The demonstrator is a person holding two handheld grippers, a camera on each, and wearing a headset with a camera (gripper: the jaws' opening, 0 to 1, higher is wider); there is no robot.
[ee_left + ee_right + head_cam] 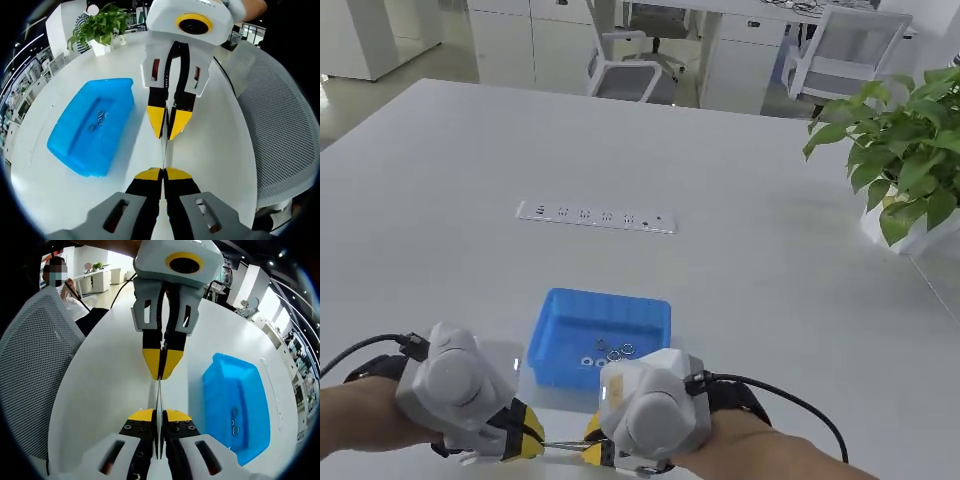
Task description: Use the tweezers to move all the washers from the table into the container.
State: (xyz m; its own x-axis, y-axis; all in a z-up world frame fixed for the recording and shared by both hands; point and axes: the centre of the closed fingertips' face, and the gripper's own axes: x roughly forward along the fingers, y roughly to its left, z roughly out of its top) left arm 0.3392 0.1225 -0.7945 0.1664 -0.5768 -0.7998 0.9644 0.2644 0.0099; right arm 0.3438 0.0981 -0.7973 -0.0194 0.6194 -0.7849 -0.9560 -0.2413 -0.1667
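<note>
Tweezers (163, 155) between left tongs (163, 173) and right tongs (159, 415), both tight on them, container (80, 156) with washers (99, 118) just beside.

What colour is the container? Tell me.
The container is bright blue, which shows best in the head view.

I count one left gripper (162, 173), one right gripper (159, 414), one pair of tweezers (163, 150), one container (555, 310) — three washers (100, 117) inside, I think — one power strip (597, 216), one plant (905, 150).
</note>
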